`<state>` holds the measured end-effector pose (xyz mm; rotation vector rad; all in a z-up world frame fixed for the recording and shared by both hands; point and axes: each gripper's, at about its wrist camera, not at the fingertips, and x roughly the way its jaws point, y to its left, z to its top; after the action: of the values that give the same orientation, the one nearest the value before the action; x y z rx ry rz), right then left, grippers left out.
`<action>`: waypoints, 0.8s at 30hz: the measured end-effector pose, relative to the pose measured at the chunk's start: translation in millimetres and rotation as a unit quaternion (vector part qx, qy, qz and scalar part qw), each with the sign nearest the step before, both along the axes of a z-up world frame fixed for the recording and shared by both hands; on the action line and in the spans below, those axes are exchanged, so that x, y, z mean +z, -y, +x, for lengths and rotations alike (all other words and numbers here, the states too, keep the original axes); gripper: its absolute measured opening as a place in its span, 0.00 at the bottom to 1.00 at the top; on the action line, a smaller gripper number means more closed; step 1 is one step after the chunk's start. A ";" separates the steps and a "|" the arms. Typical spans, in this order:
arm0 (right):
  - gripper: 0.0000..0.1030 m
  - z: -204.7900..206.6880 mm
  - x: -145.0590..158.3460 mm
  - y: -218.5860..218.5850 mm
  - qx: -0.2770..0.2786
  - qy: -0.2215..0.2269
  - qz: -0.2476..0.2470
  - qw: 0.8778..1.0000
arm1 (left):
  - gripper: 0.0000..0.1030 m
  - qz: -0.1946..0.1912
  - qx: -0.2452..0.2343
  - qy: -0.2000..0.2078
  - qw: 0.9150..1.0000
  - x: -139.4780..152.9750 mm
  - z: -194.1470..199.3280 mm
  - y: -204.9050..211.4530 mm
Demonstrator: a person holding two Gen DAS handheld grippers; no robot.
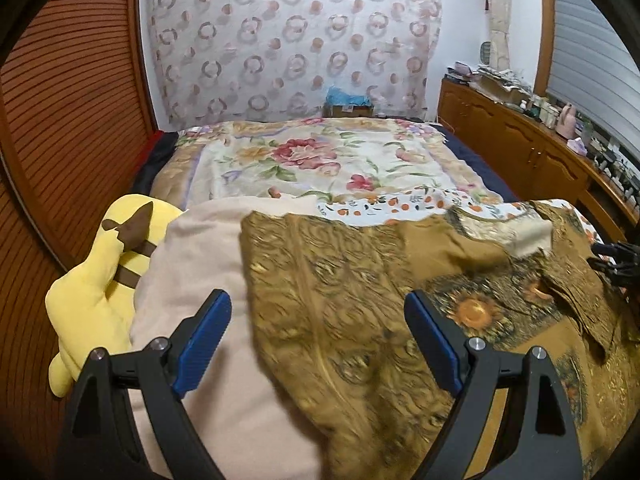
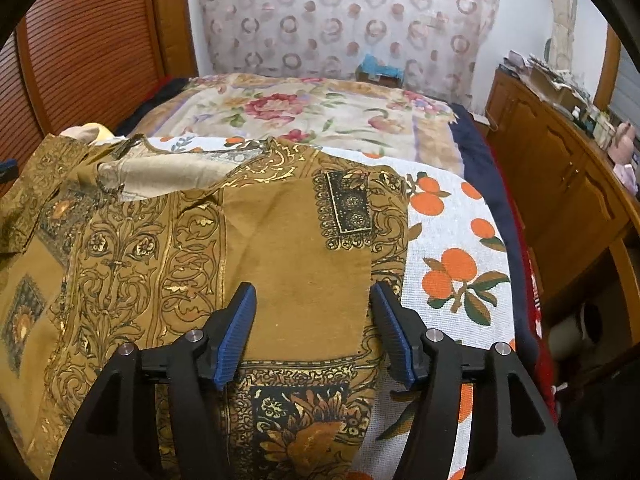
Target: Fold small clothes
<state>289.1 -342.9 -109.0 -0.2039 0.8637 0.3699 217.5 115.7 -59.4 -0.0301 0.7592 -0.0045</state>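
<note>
The right gripper (image 2: 312,300), jaws parted and empty, hovers nearest the ochre gold-patterned cotton garment's (image 2: 280,240) right edge; the left gripper (image 1: 318,312), released, hovers near its opposite edge.

Left wrist view: near part of the patterned garment (image 1: 340,320) is motion-blurred, print unreadable. Right tool (image 1: 614,260) shows only as a dark tip cut by the frame edge; jaw state unreadable there. Yellow plush (image 1: 96,292) partly tucked behind the beige blanket (image 1: 208,264). Right wrist view: garment runs off the left and bottom edges. Clutter on the wooden cabinet (image 2: 560,176) too small to identify.
</note>
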 end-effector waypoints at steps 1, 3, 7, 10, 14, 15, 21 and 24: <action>0.61 0.1 -0.3 0.5 0.001 0.000 -0.001 1.000 | 0.84 -0.001 -0.001 -0.001 1.000 -0.2 3.3 -2.9; 0.62 0.1 -1.1 -2.2 0.001 0.000 0.000 1.000 | 0.81 0.001 -0.002 -0.005 1.000 -0.6 9.4 -9.1; 0.63 -1.3 -0.8 -3.4 0.002 -0.001 -0.001 1.000 | 0.65 -0.009 -0.001 -0.012 1.000 0.2 17.9 -19.5; 0.63 -1.1 -0.8 -3.4 0.002 0.000 -0.001 1.000 | 0.59 -0.017 0.003 -0.020 1.000 -2.0 25.8 -26.8; 0.63 -1.2 -0.3 -3.1 0.002 -0.001 0.000 1.000 | 0.54 -0.022 0.020 -0.033 0.999 -12.9 32.9 -38.5; 0.63 -1.2 -0.3 -3.0 0.002 -0.002 0.002 1.000 | 0.54 -0.024 0.020 -0.034 0.999 -14.3 32.7 -39.3; 0.63 4.4 7.9 6.9 -0.014 0.005 0.008 1.000 | 0.54 -0.026 0.013 -0.035 0.999 -16.0 31.2 -39.9; 0.63 18.4 13.2 12.9 -0.026 0.006 0.005 1.000 | 0.44 -0.032 0.003 -0.033 0.999 -15.6 30.2 -37.3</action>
<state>307.4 -355.8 -95.9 -0.1736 0.8530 0.3231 247.7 153.0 -75.0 -0.0945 0.8256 -0.0231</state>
